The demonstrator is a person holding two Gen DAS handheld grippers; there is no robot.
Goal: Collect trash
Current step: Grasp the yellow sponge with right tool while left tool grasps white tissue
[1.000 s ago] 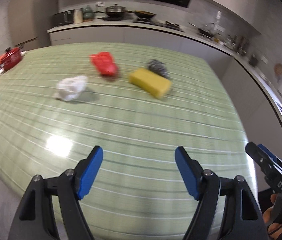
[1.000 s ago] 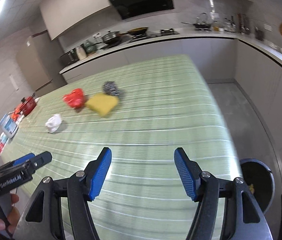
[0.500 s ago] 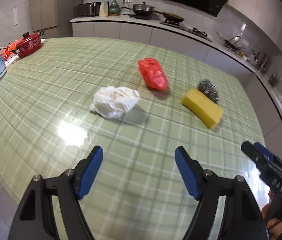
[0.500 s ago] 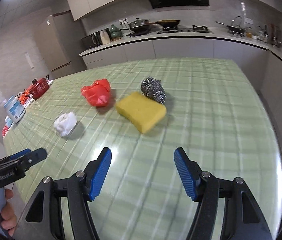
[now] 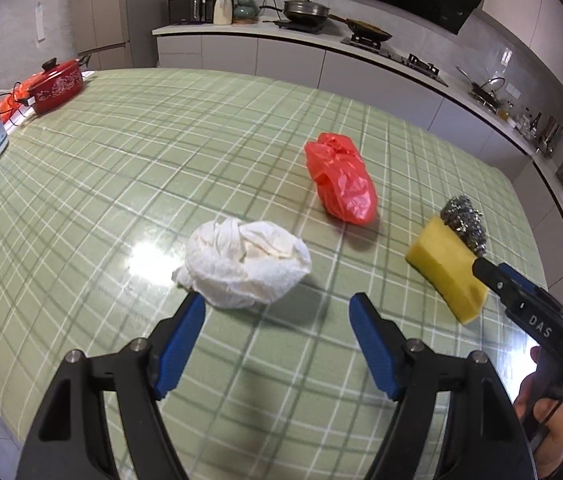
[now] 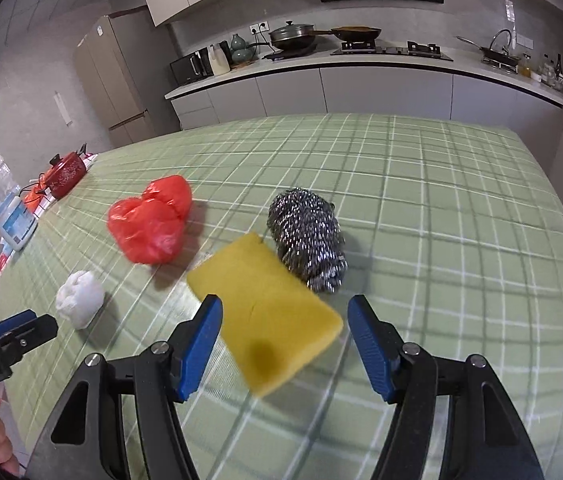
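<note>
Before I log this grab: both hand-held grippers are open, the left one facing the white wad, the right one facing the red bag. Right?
Not quite. The right hand-held gripper faces the yellow sponge, not the red bag, as the right wrist view shows. Both are open, and the left hand-held gripper faces the white wad.

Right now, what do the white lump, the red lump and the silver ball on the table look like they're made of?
White lump: likely crumpled paper towel or tissue; matte, soft creases, faint quilted texture.
Red lump: thin plastic bag; glossy, slightly translucent, sharp wrinkles.
Silver ball: steel wool scourer; tangled shiny metallic strands that glint.
</note>
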